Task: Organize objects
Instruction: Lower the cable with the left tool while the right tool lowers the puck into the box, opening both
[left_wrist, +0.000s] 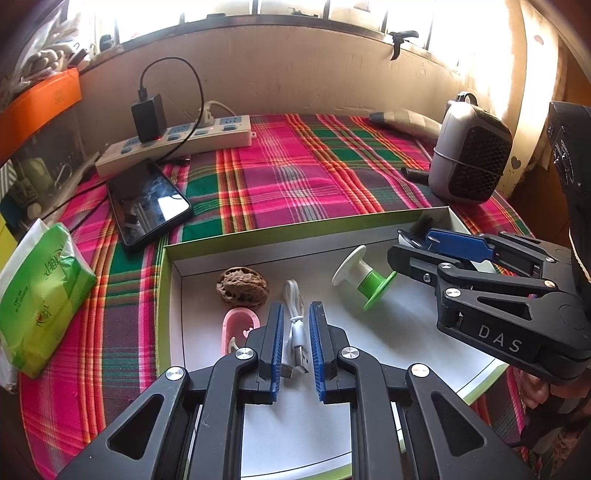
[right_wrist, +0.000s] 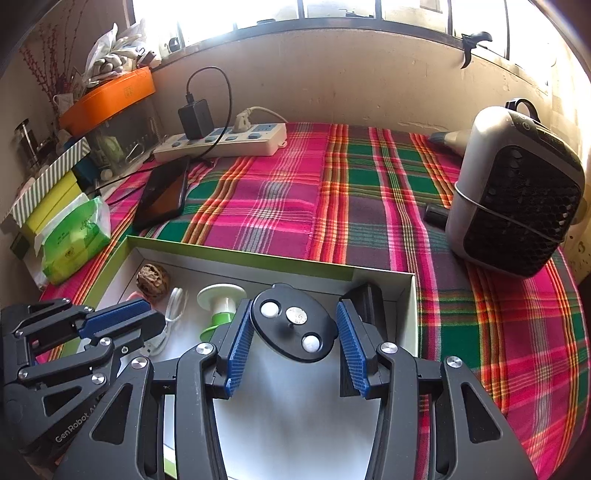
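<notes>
A shallow white box with a green rim lies on the plaid cloth. In it are a walnut, a pink case, a white USB cable and a white-and-green spool. My left gripper is open with its pads on either side of the cable. My right gripper is open around a black round disc with white buttons, which rests in the box.
A phone charges from a power strip at the back left. A green tissue pack lies left of the box. A small grey heater stands at the right.
</notes>
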